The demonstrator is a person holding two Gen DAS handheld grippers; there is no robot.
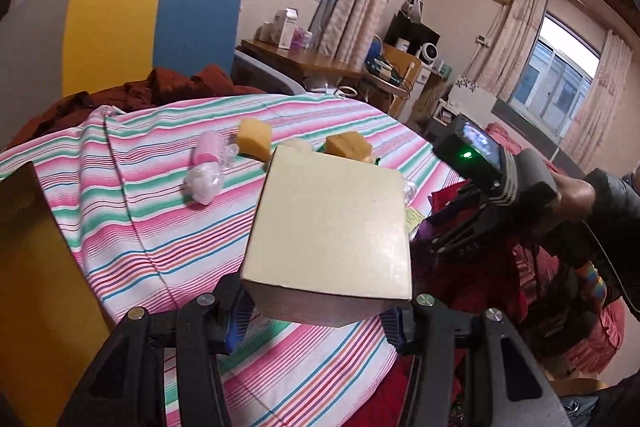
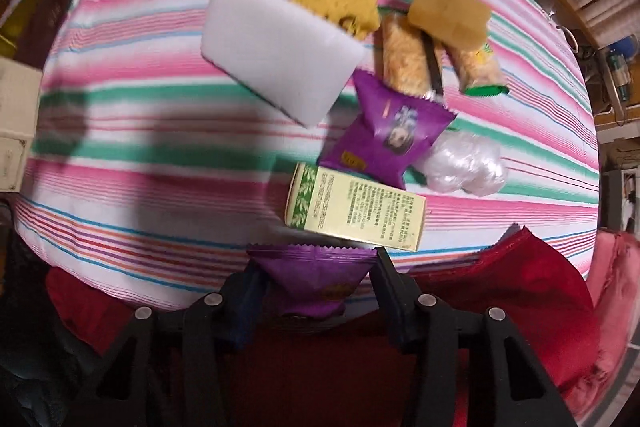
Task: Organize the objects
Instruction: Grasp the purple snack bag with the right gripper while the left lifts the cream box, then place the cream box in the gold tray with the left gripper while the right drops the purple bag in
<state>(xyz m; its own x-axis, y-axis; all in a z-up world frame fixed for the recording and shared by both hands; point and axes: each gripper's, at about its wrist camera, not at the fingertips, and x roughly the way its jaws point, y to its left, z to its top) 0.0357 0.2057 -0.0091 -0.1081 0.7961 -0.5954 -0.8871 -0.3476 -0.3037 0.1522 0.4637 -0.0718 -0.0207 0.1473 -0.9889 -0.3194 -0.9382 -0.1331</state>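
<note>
The left tool (image 1: 320,311) is clenched on a cream box (image 1: 328,227), which is held tilted above the striped cloth (image 1: 160,227) with its long side running away from the camera. The right tool (image 2: 316,291) is pointed down at the near edge of the surface and is clenched on a purple packet (image 2: 312,275), whose serrated top edge is seen just beyond the fingertips; the pads are seen pressing its sides. That packet is taken as the thing in hand.

The remaining things are seen lying further from the right tool, all on the cloth: a green-and-yellow carton (image 2: 356,211) just beyond the packet, its long axis running across the view; a second purple packet (image 2: 384,135) touching the carton; a white block (image 2: 276,51) to the left of that; sponges (image 2: 448,11) and snack bars (image 2: 404,55) beyond.

The right tool is judged much the nearer to this cluster. No container is seen on the cloth, so where the held things are to be set cannot be told. It is judged that the packet must be lifted clear of the carton before it is carried.
</note>
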